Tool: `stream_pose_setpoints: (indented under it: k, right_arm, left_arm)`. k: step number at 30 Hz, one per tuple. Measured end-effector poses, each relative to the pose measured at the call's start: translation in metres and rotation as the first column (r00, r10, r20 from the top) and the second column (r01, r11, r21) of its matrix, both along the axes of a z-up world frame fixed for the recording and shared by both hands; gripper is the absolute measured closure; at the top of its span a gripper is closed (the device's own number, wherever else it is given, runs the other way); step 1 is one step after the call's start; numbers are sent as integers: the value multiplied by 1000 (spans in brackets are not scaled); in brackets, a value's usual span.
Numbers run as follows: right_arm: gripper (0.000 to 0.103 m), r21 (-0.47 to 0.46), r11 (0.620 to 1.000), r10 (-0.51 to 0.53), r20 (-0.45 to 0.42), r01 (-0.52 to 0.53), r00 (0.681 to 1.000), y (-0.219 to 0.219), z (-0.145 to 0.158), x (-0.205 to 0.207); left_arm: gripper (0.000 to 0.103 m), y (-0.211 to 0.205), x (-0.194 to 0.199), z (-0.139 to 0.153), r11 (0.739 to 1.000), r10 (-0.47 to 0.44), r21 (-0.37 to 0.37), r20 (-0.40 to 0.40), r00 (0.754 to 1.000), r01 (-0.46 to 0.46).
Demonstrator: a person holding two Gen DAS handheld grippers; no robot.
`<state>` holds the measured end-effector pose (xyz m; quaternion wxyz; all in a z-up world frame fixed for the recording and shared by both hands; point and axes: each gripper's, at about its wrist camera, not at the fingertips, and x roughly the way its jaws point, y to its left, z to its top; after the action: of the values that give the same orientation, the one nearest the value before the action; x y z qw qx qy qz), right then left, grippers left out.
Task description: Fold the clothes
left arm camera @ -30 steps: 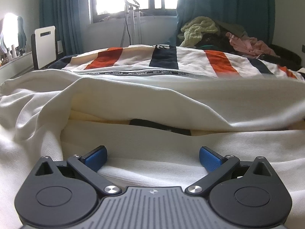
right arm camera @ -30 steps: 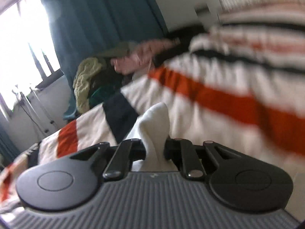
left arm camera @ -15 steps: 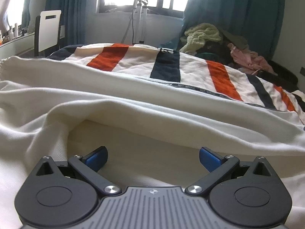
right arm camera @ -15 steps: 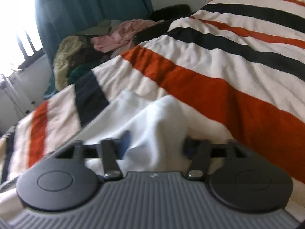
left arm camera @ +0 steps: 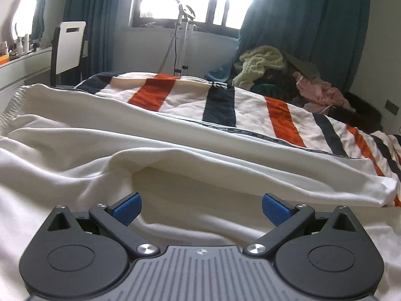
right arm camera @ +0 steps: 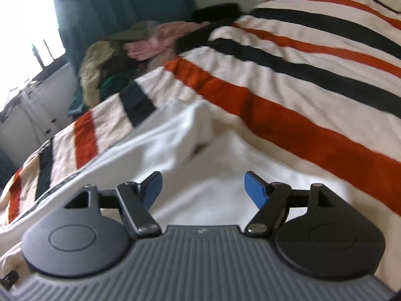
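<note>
Both grippers spread wide over the white garment (left arm camera: 175,175)

Left gripper (left arm camera: 201,207) and right gripper (right arm camera: 203,188) grip nothing; garment hem runs toward 2 o'clock along the striped blanket (right arm camera: 288,95).

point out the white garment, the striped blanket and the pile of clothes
white garment (left arm camera: 175,175), left wrist view, on its raised fold
striped blanket (right arm camera: 288,115), right wrist view, on an orange stripe
pile of clothes (left arm camera: 263,62), left wrist view, on the pale yellow-green piece on top

A bed covered by a striped blanket (left arm camera: 220,102) carries a white garment (left arm camera: 175,155) spread directly ahead of both tongs, with a clothes heap (left arm camera: 283,75) far beyond
</note>
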<state>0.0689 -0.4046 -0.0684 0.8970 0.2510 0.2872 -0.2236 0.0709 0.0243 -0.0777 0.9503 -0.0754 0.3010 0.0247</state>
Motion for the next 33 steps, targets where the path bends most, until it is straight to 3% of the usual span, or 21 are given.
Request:
stream_pose_setpoints:
  k: [3, 10, 17, 19, 22, 24, 29, 33]
  right_arm:
    - [29, 24, 996, -91, -20, 92, 996, -9, -7, -13]
    - [29, 52, 980, -190, -63, 193, 980, -25, -21, -18]
    - [29, 85, 932, -346, -91, 353, 934, -42, -31, -35]
    - [29, 116, 908, -394, -96, 403, 914, -48, -37, -41]
    - [29, 180, 868, -448, -118, 463, 886, -57, -49, -46]
    - [29, 219, 841, -476, -137, 495, 869, -61, -58, -48]
    - [27, 304, 836, -435, -139, 456, 890, -59, -71, -36]
    - [27, 346, 845, -399, -98, 407, 912, -56, -69, -31]
  left_arm:
    - [0, 10, -12, 2, 1000, 29, -3, -6, 1000, -29]
    - [0, 43, -32, 13, 993, 117, -18, -32, 993, -118]
    - [0, 107, -28, 54, 976, 206, -60, -42, 978, -208]
    - [0, 136, -26, 70, 966, 253, -35, -32, 967, -254]
    - [0, 181, -30, 88, 940, 341, -21, -28, 940, -342]
    - [0, 213, -34, 91, 908, 417, -14, -35, 908, -418]
    - [0, 275, -48, 75, 848, 526, 3, -124, 841, -530]
    - [0, 311, -69, 58, 800, 575, -71, -194, 795, -596]
